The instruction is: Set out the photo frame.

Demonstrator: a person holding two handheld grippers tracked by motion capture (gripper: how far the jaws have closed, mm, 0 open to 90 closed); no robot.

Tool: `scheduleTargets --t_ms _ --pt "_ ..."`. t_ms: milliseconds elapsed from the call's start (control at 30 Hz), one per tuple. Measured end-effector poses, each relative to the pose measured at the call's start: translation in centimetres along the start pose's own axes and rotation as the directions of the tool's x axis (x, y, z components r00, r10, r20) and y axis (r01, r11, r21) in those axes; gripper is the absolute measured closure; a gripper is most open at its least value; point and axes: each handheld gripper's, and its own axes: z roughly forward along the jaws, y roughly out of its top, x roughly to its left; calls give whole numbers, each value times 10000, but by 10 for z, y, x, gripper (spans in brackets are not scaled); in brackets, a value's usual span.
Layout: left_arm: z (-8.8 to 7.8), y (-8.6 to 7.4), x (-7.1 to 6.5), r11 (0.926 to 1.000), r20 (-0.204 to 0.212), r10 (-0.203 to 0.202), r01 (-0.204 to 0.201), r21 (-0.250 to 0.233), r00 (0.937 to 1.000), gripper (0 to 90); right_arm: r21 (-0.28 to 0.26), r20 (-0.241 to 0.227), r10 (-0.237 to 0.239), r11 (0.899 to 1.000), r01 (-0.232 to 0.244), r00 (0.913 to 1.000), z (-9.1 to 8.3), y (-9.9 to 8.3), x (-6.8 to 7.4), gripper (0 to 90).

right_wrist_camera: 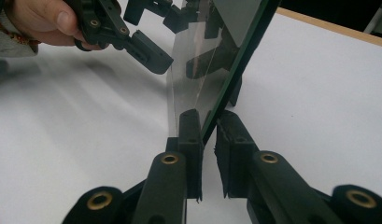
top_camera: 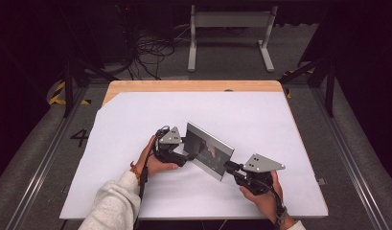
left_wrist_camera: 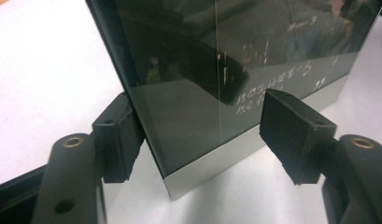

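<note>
Two grippers share this job: my right gripper is clamped narrow on the lower edge of the glass panel, which stands tilted on edge near the middle of the white table cover, while my left gripper sits with its jaws wide, one pad behind the panel and the other in front, clear of the face. I would keep the right hand's pinch steady so the panel cannot tip. Then I would close the left gently onto the plain silver border, squarely, avoiding the glossy face.
</note>
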Motion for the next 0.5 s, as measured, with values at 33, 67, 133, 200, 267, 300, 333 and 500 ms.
scheduleTargets --t_ms 33,67,133,200,267,300,333,500 --pt "-1 0 0 9999 4 39 -39 151 10000 347 -8 -12 5 10000 -6 10000 0 0 0 814" --pt "-2 -1 -1 9998 -1 40 -40 189 10000 356 -8 -19 46 10000 -46 10000 0 0 -1 816" --pt "-5 -2 0 9997 36 20 -21 225 10000 386 -16 -11 86 10000 -86 10000 0 0 -1 817" --pt "-8 -4 -1 9997 126 -36 33 246 9999 408 -7 -12 103 9999 -103 9999 1 0 -2 819" --pt "-11 -5 -3 9993 35 38 -39 373 10000 423 -20 -5 128 9999 -128 9999 1 0 -2 821" --pt "-13 -6 -4 9989 -13 37 -37 465 10000 423 -11 6 138 9999 -138 9999 2 0 -2 821" --pt "-14 -6 -5 9986 -95 22 -17 526 10000 438 -16 21 146 9999 -146 9999 2 0 -2 820" --pt "-20 -8 -14 9973 -550 -207 245 698 9983 501 42 194 174 9998 -175 9997 5 2 -3 821"
